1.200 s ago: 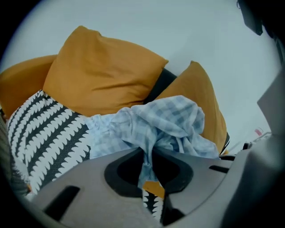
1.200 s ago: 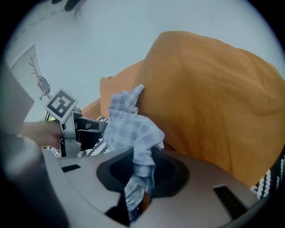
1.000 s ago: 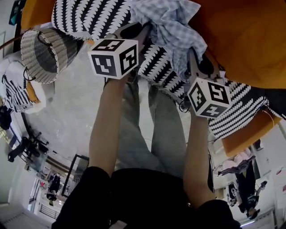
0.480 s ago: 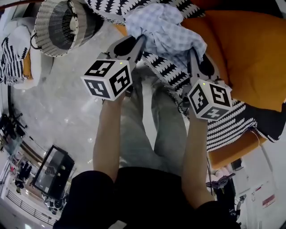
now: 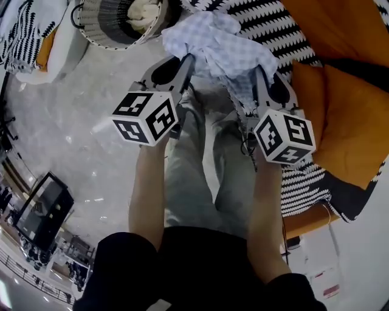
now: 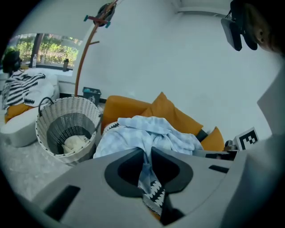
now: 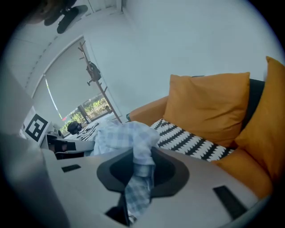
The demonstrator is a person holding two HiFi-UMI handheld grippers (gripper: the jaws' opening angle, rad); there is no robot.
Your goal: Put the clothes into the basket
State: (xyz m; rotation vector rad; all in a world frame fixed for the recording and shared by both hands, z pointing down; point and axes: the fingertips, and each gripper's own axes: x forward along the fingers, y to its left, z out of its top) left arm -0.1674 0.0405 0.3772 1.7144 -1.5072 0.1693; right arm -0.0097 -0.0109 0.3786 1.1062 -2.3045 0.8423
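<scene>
Glossy grey floor [image 5: 67, 146] lies below and left of left claw [image 5: 187, 59]. Woven basket [image 5: 103, 37] stands on it, ahead-left of left claw, cream cloth [image 5: 143, 12] inside. Further left, white low seat [image 5: 67, 48] on floor, carrying black-white patterned cloth [image 5: 21, 27] and orange pillow [image 5: 45, 51]. Orange sofa [image 5: 301, 220] sits right of right claw [image 5: 258, 71]. Black-white throw [image 5: 276, 36] is spread on its seat, running ahead of and beneath right claw. Orange cushions [image 5: 352, 127] on sofa, far right.

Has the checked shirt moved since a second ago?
Yes. The checked shirt has travelled left in the head view, closing on the wicker basket.
</scene>
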